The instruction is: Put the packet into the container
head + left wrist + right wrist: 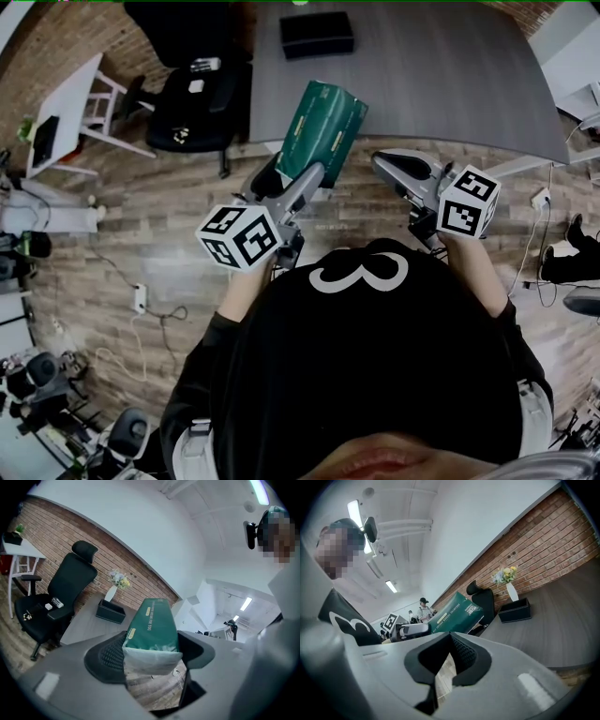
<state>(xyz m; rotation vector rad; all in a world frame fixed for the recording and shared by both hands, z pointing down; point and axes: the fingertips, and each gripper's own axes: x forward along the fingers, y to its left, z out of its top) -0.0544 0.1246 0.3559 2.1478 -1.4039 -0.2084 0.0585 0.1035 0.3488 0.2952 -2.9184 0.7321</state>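
Left claw (152, 653): clamped on packet (152, 623)
Right claw (450, 641): closed, empty
Container (317, 34): far edge of tabletop (422, 84)
Chair (192, 103): beside tabletop's left edge

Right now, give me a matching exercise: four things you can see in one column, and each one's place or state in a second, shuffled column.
1 green packet
2 black container
3 office chair
4 right hand-held gripper

A on the grey table
B jaws hold nothing
C in the left hand-held gripper
D on the floor by the table

Pairs: 1-C, 2-A, 3-D, 4-B
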